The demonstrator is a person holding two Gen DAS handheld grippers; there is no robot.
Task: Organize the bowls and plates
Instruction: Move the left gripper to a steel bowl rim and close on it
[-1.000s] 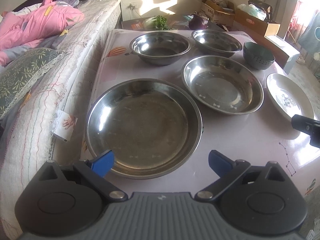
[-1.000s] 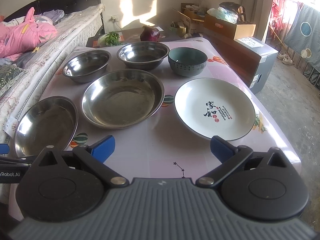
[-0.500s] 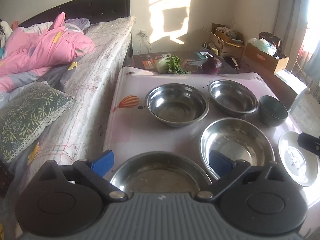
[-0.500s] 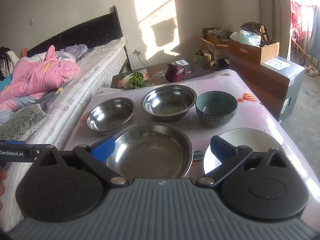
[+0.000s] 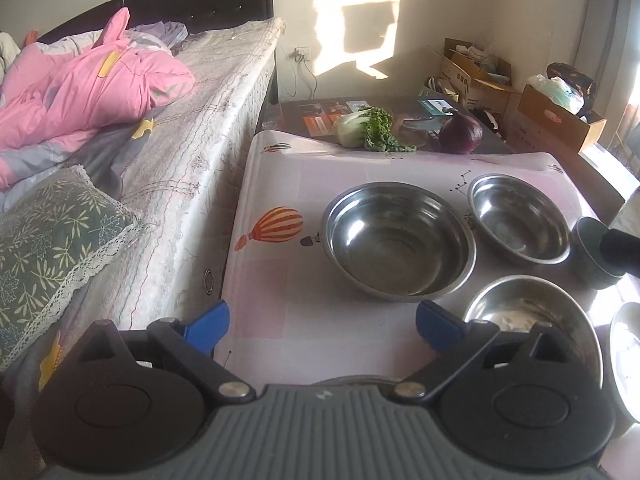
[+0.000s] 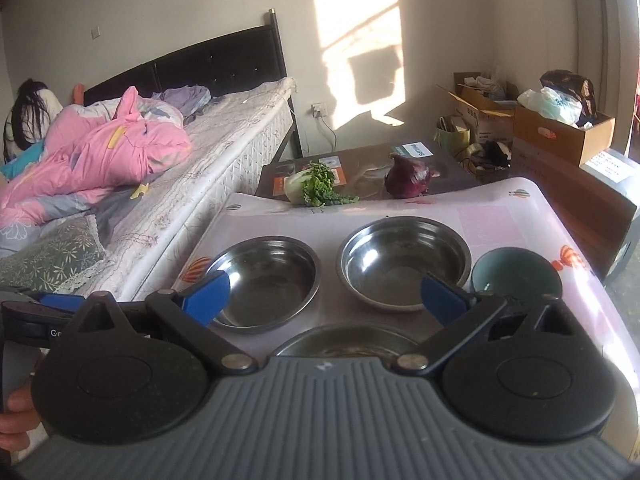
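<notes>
Now farther back (both raised).

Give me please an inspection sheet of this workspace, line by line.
Surface: table with a pale pink patterned cover, beside a bed.
Job's things: four steel bowls, the largest back one nearest the left gripper; a dark green bowl; a white plate at the right edge.
Clutter: leafy greens and a red onion behind the table.
Grippers: left gripper and right gripper both open, holding nothing.
Cables: one cord hanging from a wall socket.
Surroundings: cardboard boxes, pink blanket.
</notes>
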